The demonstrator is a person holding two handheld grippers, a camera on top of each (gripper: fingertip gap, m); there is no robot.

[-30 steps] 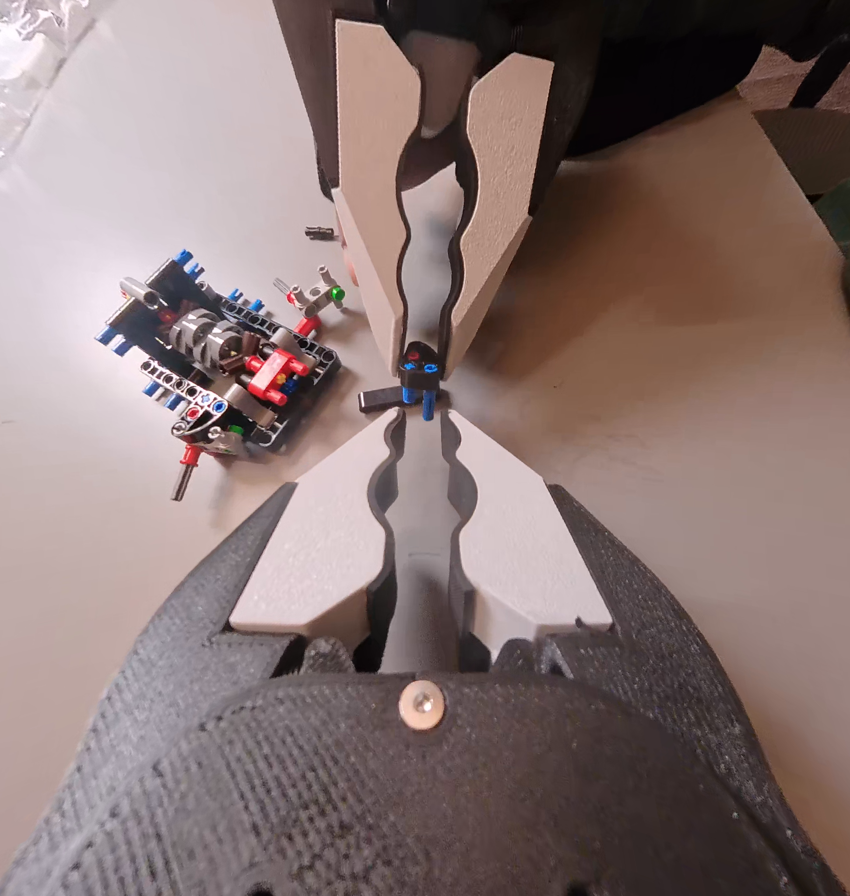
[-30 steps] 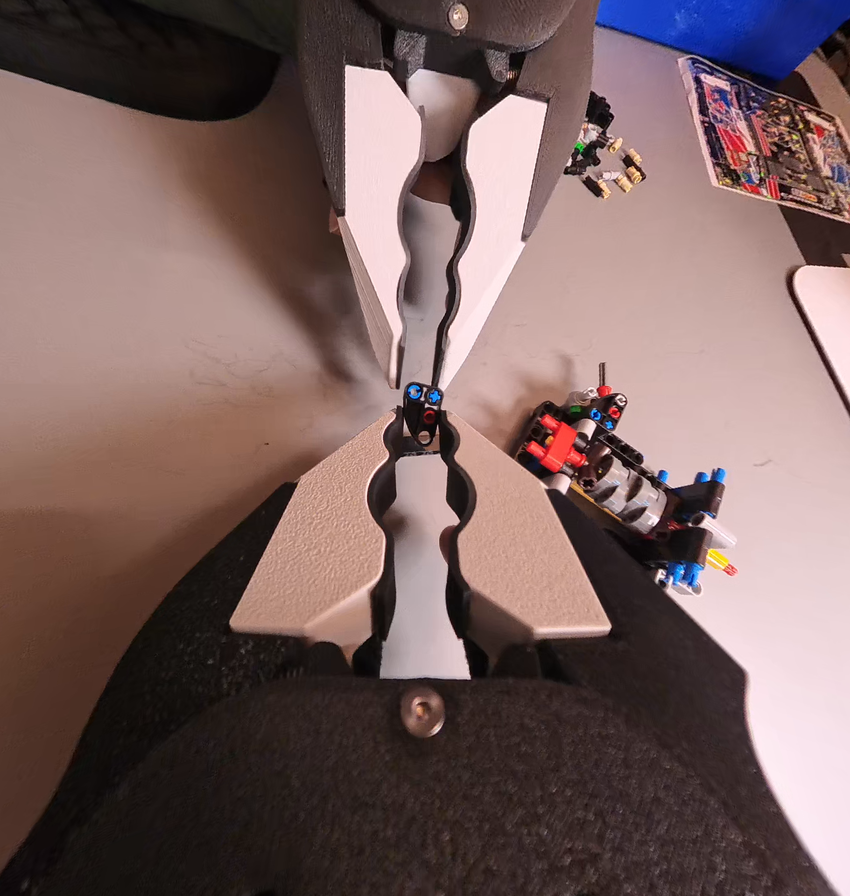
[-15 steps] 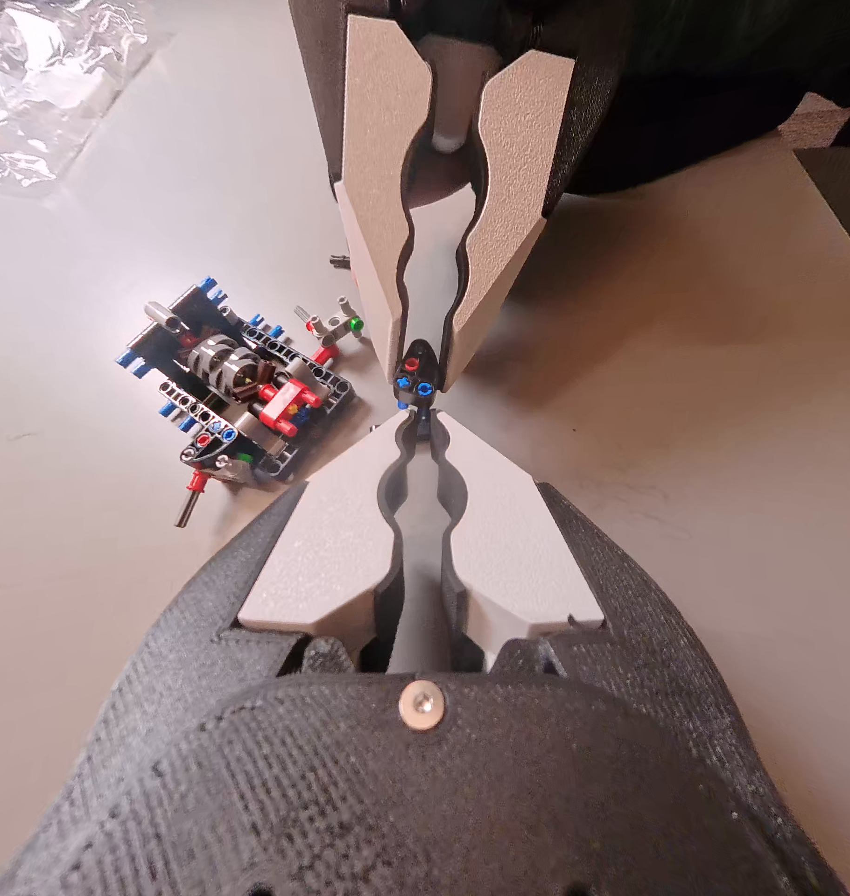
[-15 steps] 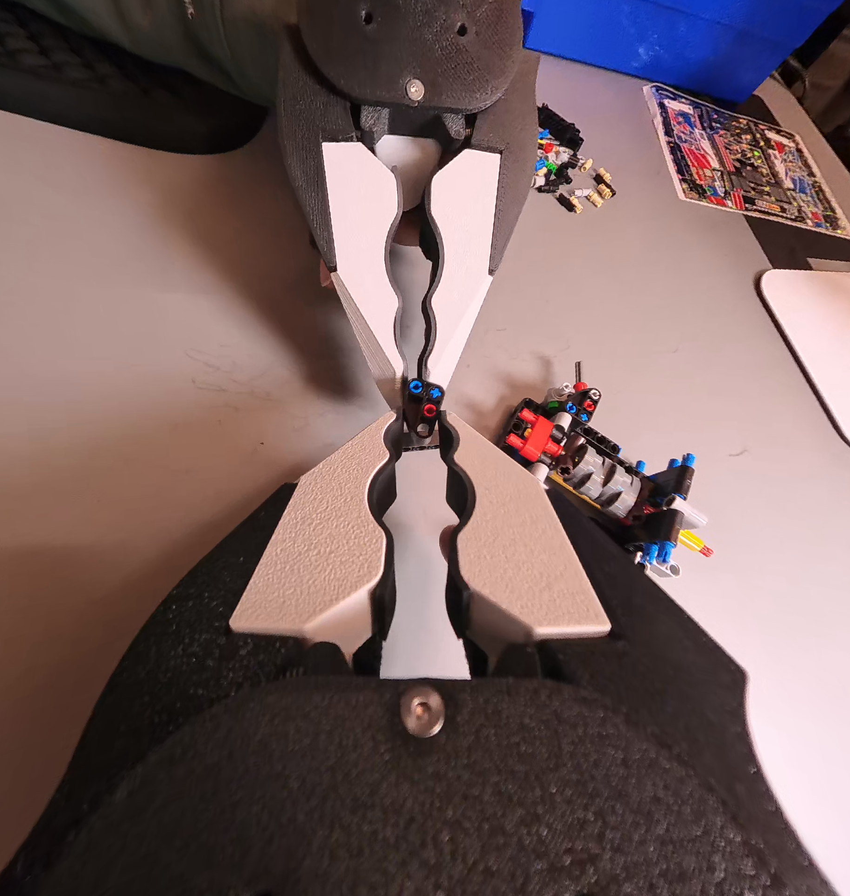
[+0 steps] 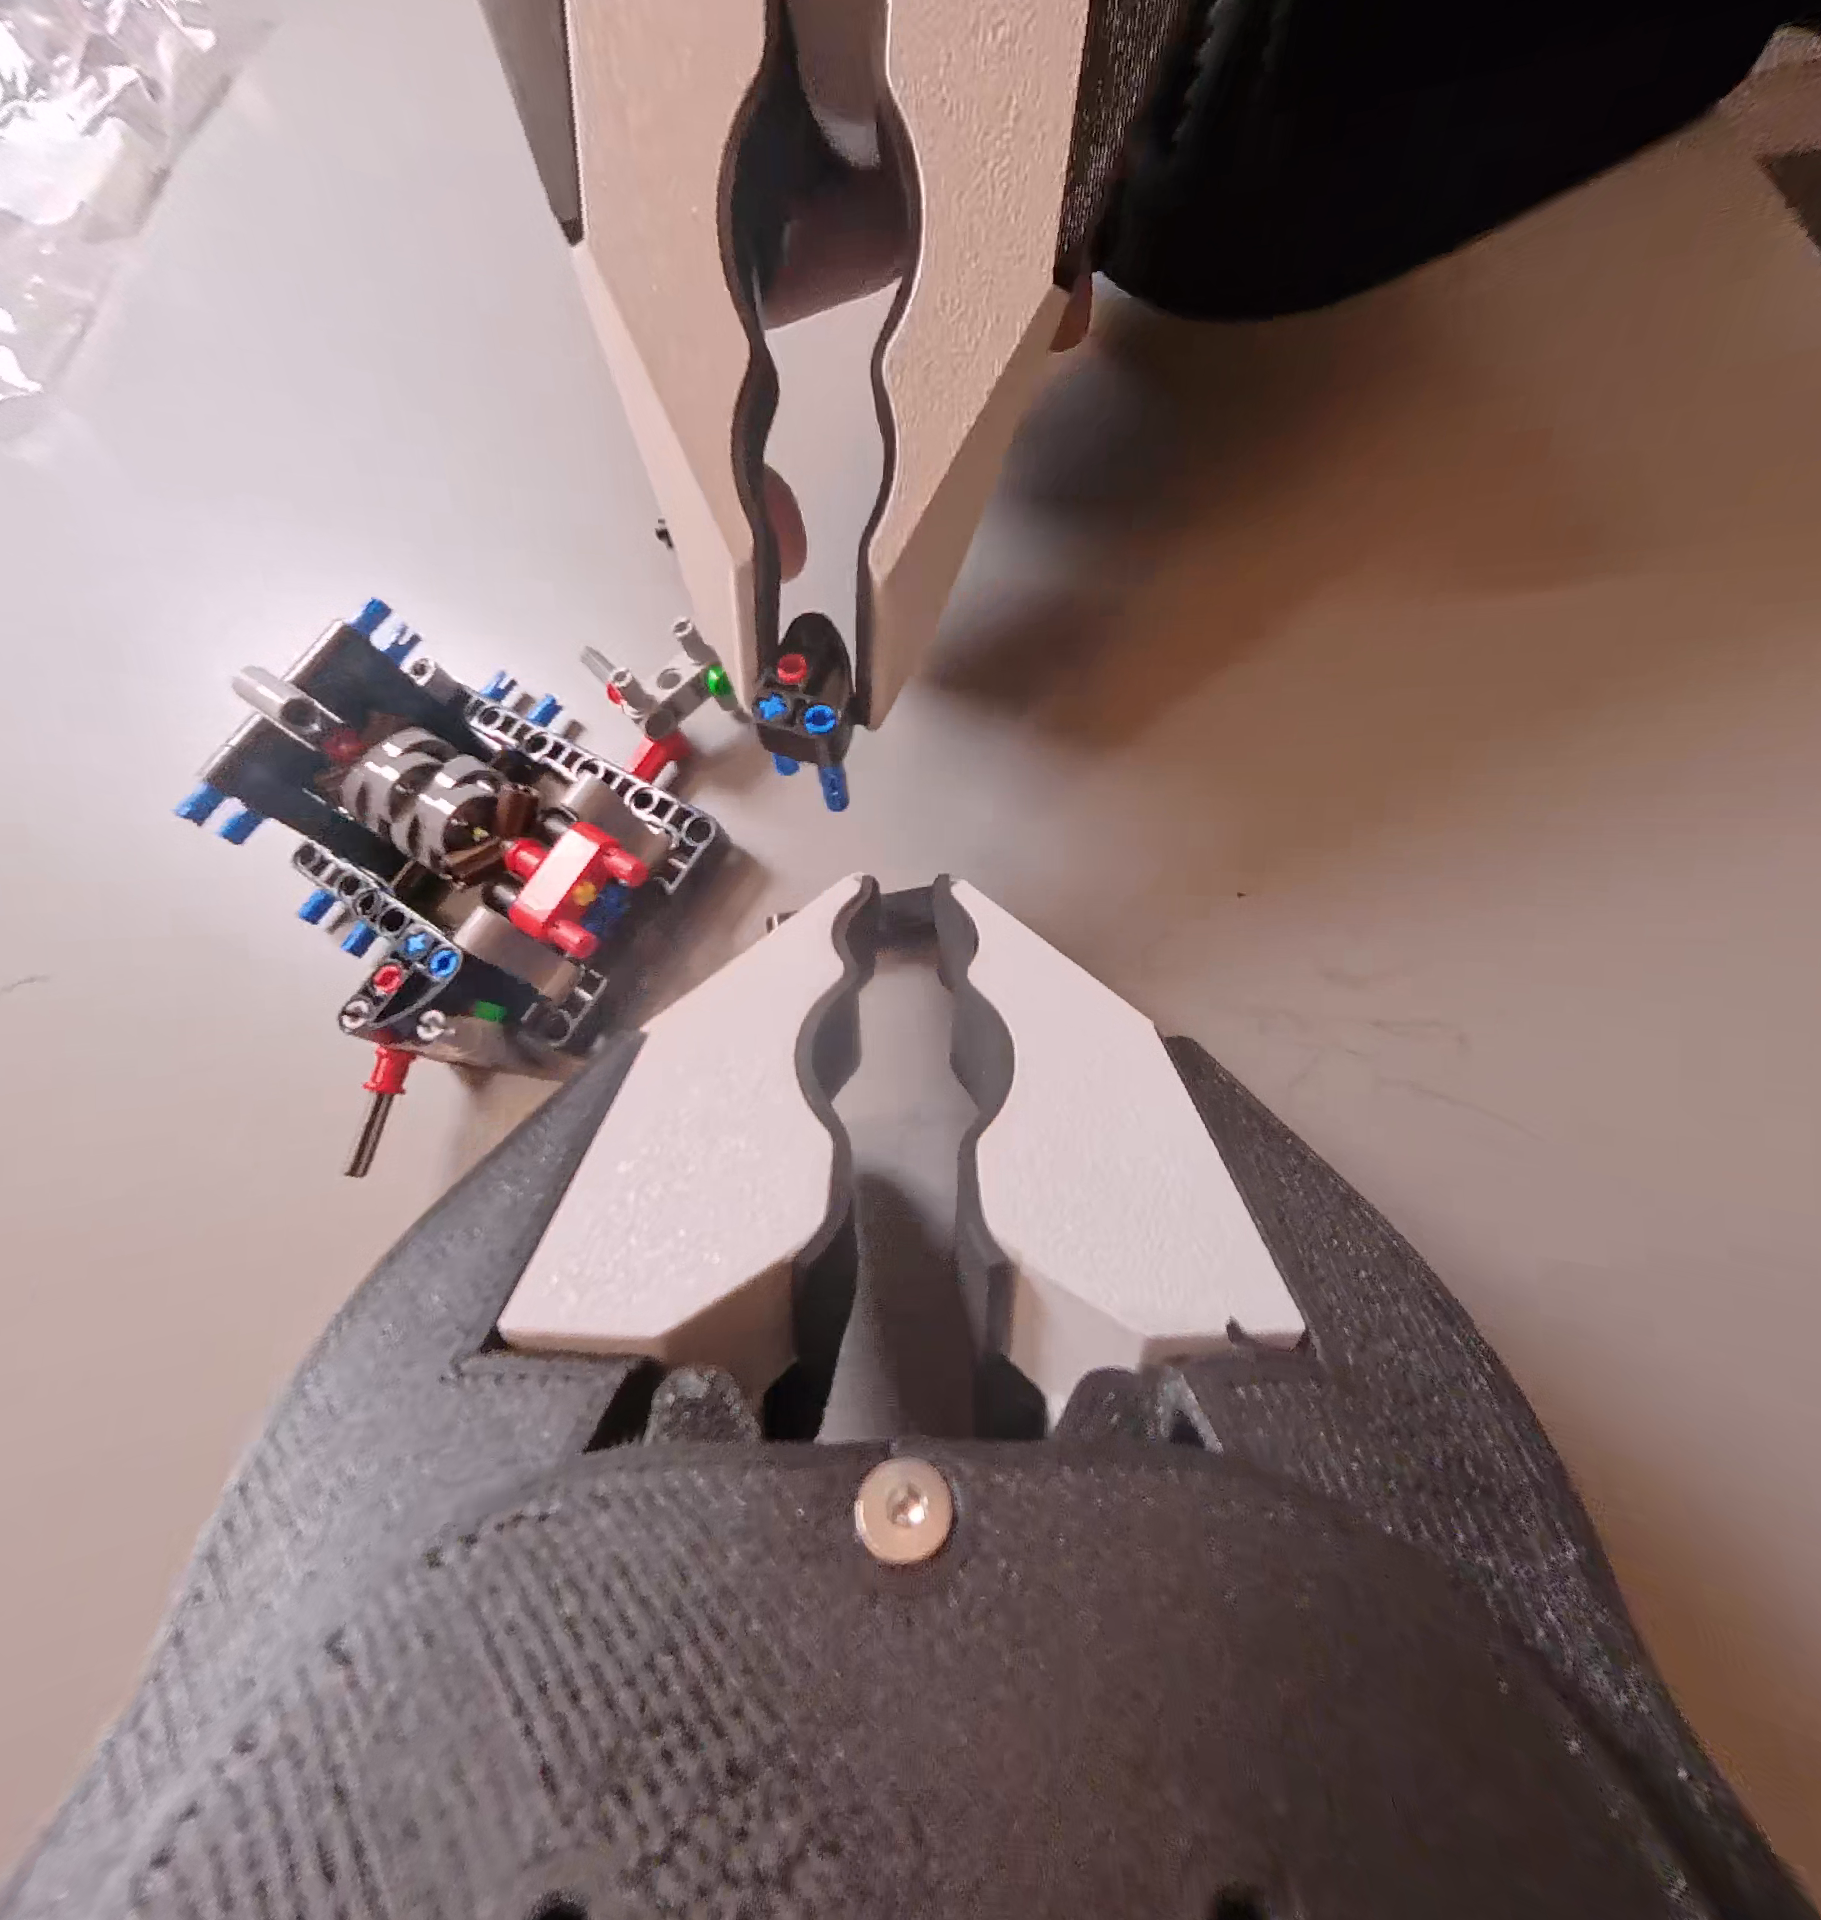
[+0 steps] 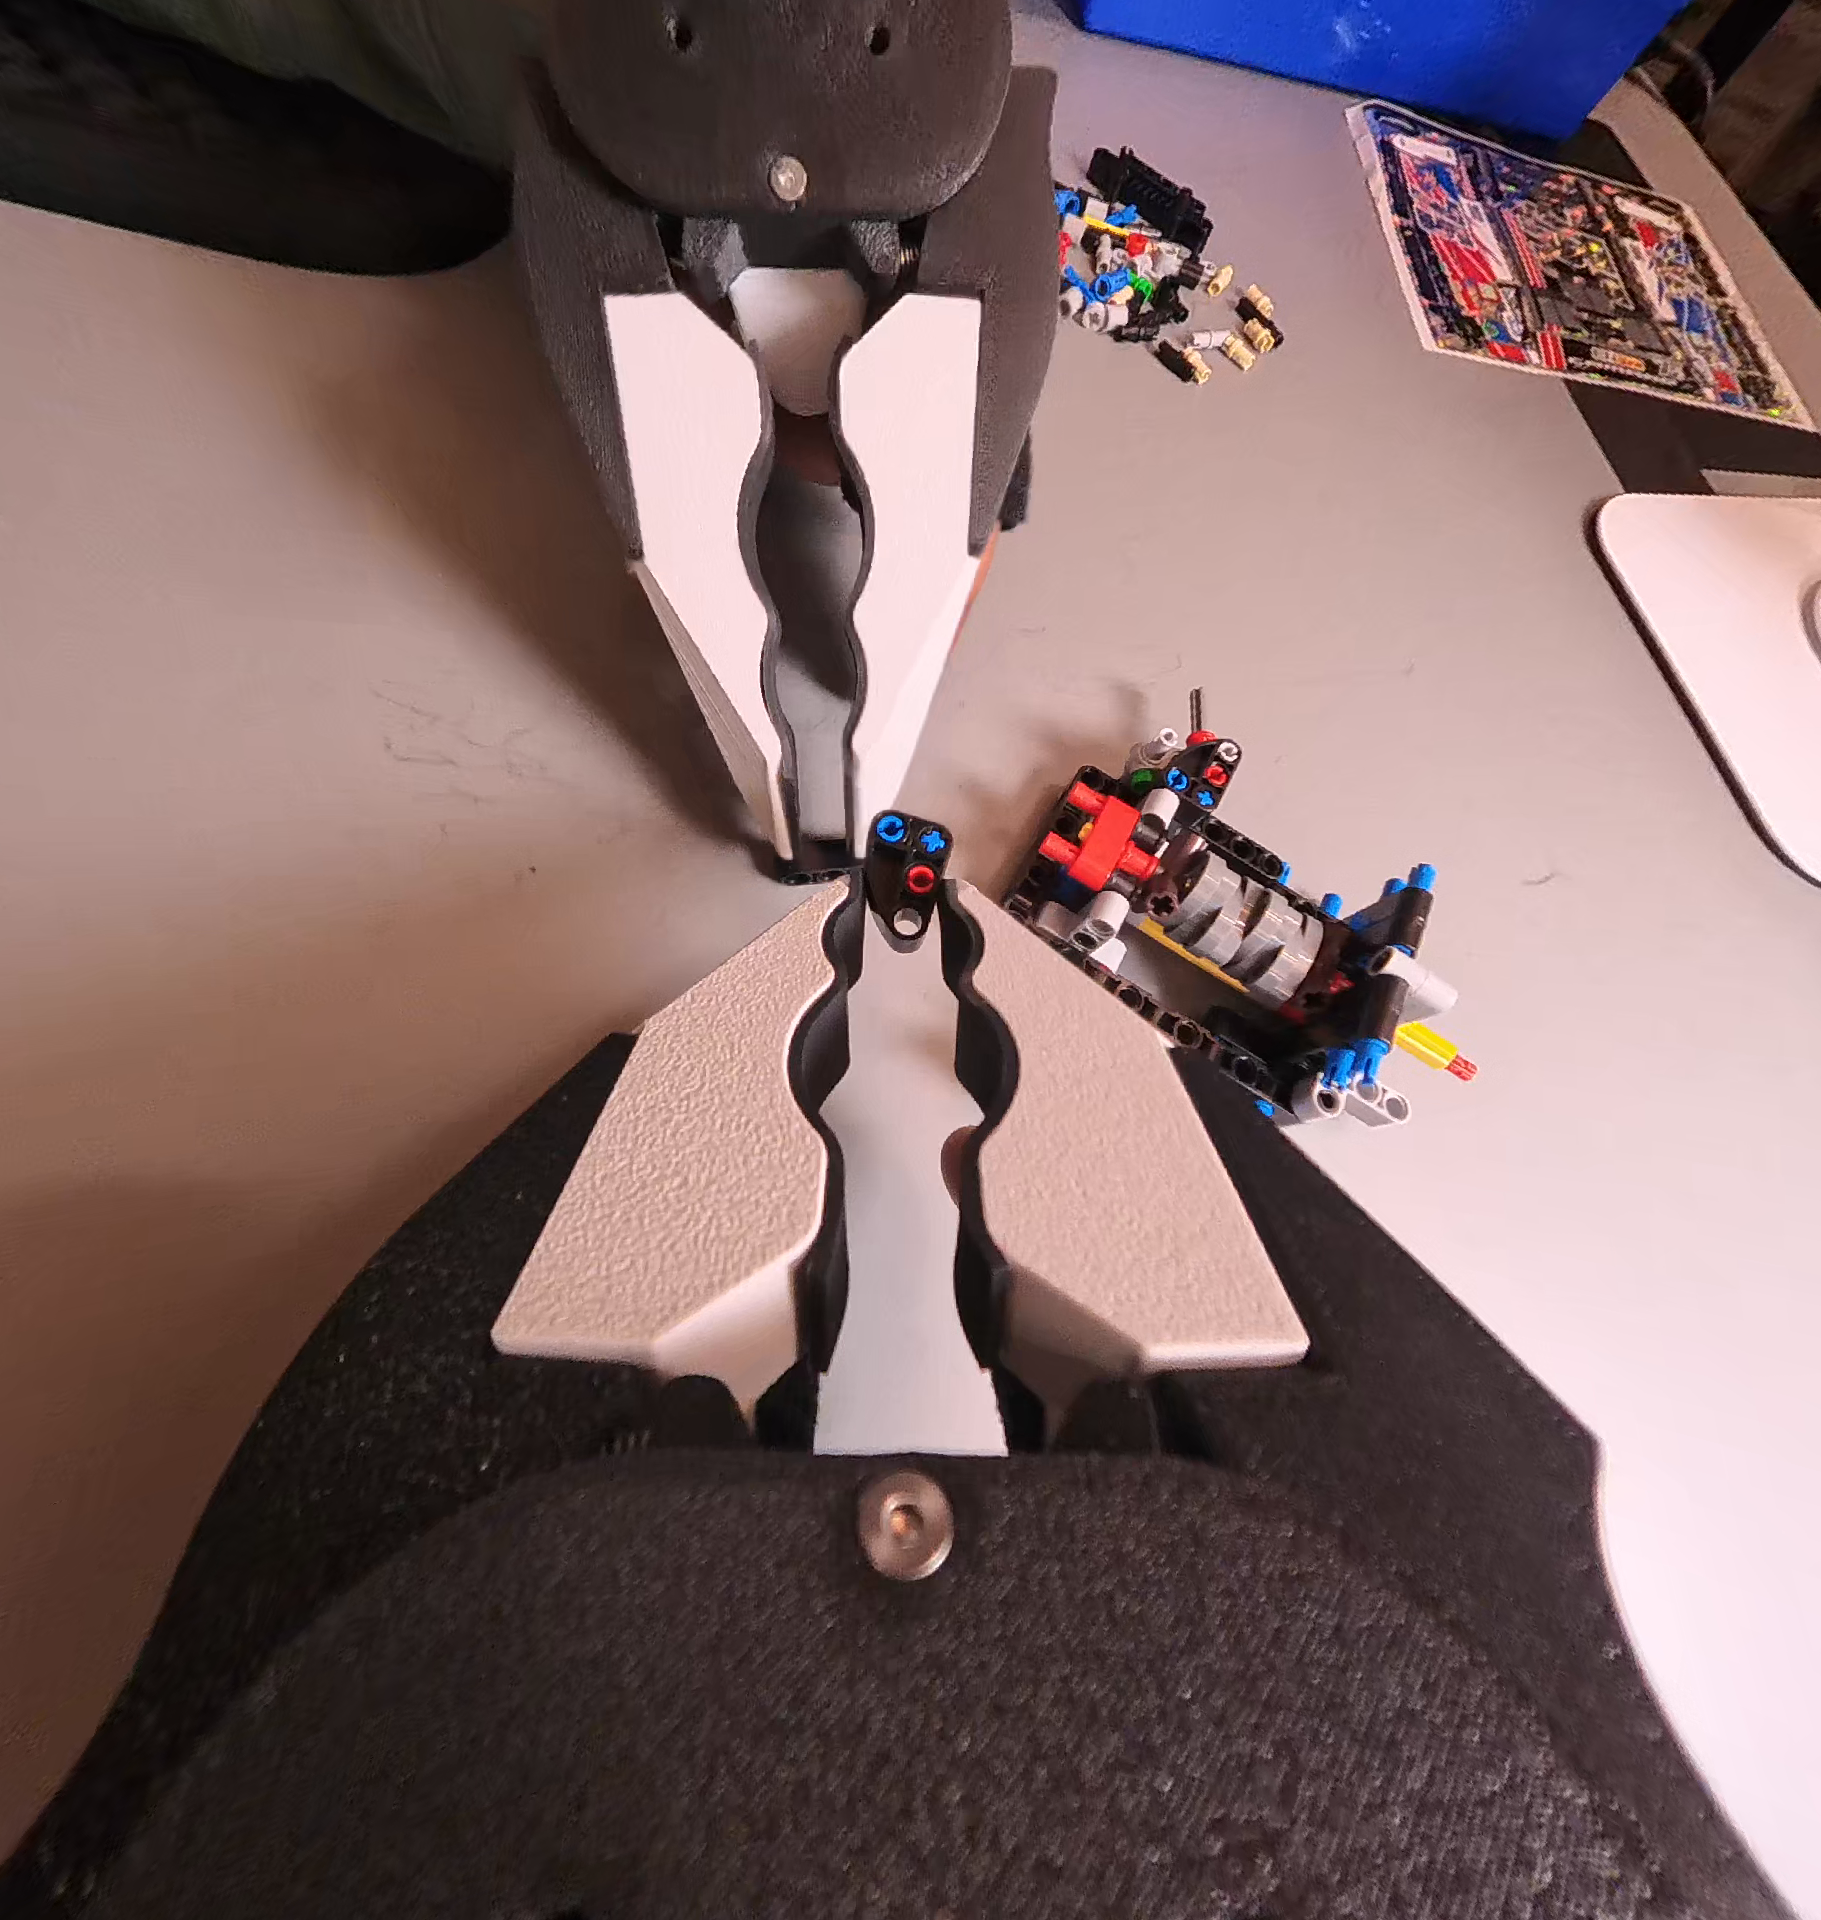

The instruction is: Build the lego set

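My right gripper (image 6: 904, 899) is shut on a small black lego piece (image 6: 906, 873) with two blue pins and a red pin, held just above the table. In the left wrist view the piece (image 5: 828, 665) hangs from the right gripper (image 5: 812, 696), blue pins pointing down. My left gripper (image 5: 901, 899) faces it with its jaws a narrow gap apart, tips low at the table (image 6: 814, 847). A small black part (image 6: 807, 875) lies under those tips, mostly hidden. The part-built model (image 5: 459, 831) lies on the table to the left gripper's left; it also shows in the right wrist view (image 6: 1228, 935).
A small grey and green connector (image 5: 677, 686) lies by the model. A pile of loose parts (image 6: 1145, 270), an instruction booklet (image 6: 1571, 260), a blue bin (image 6: 1353, 52) and a white object (image 6: 1737, 675) are beyond the left gripper. A plastic bag (image 5: 44, 156) lies far left. The white object (image 6: 1737, 675) is about equally far from each gripper, around 30 centimeters.
The two grippers met tip to tip half a second ago. Now the right gripper has drawn back with the black piece, and a gap separates it from the left tips.
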